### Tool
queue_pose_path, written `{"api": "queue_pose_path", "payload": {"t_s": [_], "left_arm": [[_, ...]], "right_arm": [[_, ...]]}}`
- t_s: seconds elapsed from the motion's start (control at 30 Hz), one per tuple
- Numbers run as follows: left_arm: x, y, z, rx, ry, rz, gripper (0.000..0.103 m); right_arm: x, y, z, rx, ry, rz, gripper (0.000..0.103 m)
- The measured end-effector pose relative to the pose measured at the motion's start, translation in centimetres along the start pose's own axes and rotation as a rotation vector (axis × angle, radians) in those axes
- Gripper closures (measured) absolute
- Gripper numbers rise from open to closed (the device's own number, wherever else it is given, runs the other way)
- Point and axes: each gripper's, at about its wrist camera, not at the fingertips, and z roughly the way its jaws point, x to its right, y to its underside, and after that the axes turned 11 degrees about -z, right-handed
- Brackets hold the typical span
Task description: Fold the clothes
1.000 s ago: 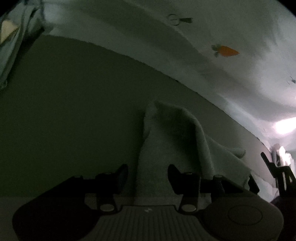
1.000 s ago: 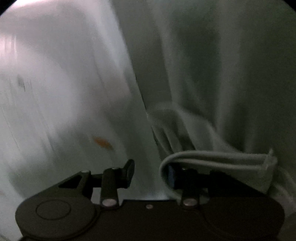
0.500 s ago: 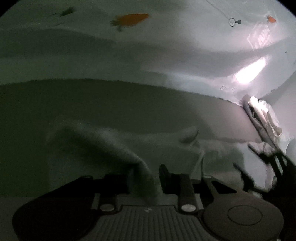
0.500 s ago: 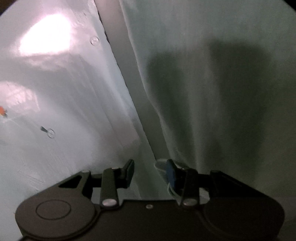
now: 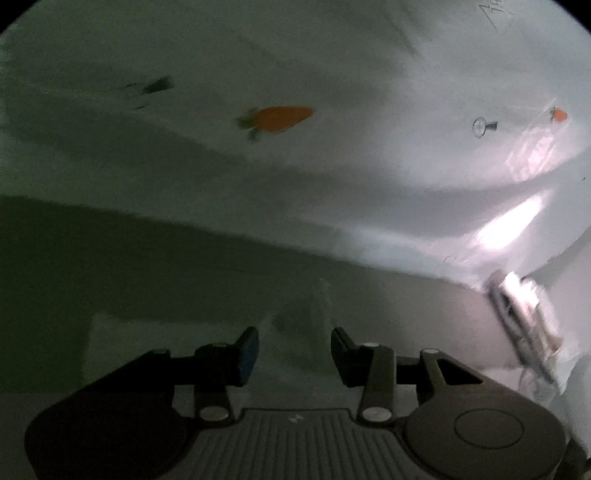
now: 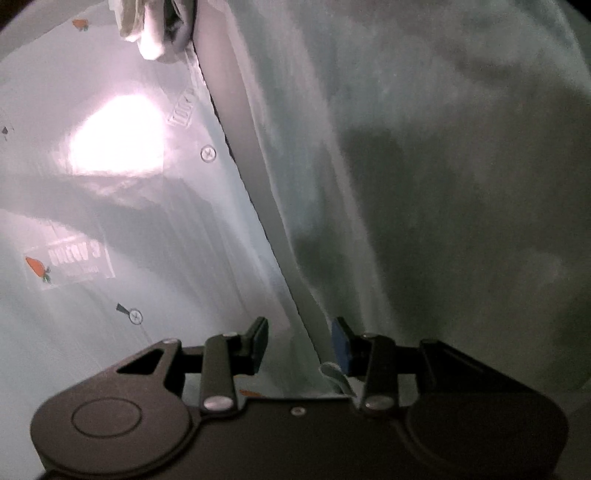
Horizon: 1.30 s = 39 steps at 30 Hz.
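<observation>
The left hand-held gripper (image 5: 294,352) points down at a pale grey-green cloth (image 5: 177,343) that lies on the surface (image 5: 258,177). Its jaws have just been opening. They now stand partly apart, and a small bump of the cloth (image 5: 314,314) rises between them. The fingers (image 5: 247,350) do not press on it, so the cloth lies loose there. The picture is dark and a little blurry.

The surface has a thin white plastic cover with little orange carrot pictures (image 5: 280,119) and small round marks (image 5: 479,126) on it. A bright spot of light (image 5: 509,225) shines on the cover at the right. Near it, at the right edge, sits a small pile of white folded cloth (image 5: 524,314).

The right hand-held gripper (image 6: 299,345) points along the edge of the same big cloth (image 6: 443,184), which fills the right half of its view and hangs in long soft folds. Its jaws are partly apart too. A small bit of cloth edge (image 6: 334,374) sits right beside the right finger with the blue pad (image 6: 341,343), but I cannot tell if the gripper pinches it.

To the left lies the white cover (image 6: 129,221) with a carrot label (image 6: 70,264) and a bright patch of light. Far at the top is the white pile (image 6: 151,26) again
</observation>
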Motion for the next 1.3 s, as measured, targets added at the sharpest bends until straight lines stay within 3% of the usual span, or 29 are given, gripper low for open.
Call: {"api": "queue_pose_path", "payload": {"t_s": [0.1, 0.27, 0.33, 0.53, 0.83, 1.03, 1.17, 1.3], "left_arm": [[0.9, 3.3, -1.5, -0.079, -0.020, 0.121, 0.058], [5.2, 9.5, -1.7, -0.205, 0.034, 0.480, 0.050], [6.0, 10.9, -1.1, -0.221, 0.032, 0.520, 0.050], [7.2, 12.6, 0.7, -0.218, 0.001, 0.544, 0.046], [9.2, 13.5, 2.3, -0.219, -0.083, 0.555, 0.049], [9.1, 12.9, 1.8, -0.199, -0.138, 0.505, 0.093], [9.0, 11.7, -0.2, -0.167, -0.105, 0.448, 0.097], [9.7, 11.4, -3.3, -0.123, -0.080, 0.484, 0.098]], "right_arm": [[0.4, -1.1, -0.8, 0.009, 0.011, -0.009, 0.063], [0.1, -1.6, -1.2, 0.020, 0.002, -0.005, 0.063], [0.2, -1.5, -1.9, 0.022, -0.001, -0.009, 0.063], [0.8, -1.8, -4.1, 0.046, -0.017, 0.009, 0.063], [2.6, -3.0, -6.7, 0.075, -0.046, 0.085, 0.063], [2.6, -4.3, -7.4, 0.078, -0.063, 0.099, 0.063], [2.8, -4.7, -8.3, 0.068, -0.056, 0.094, 0.063], [2.7, -5.3, -8.8, 0.070, -0.054, 0.094, 0.063]]}}
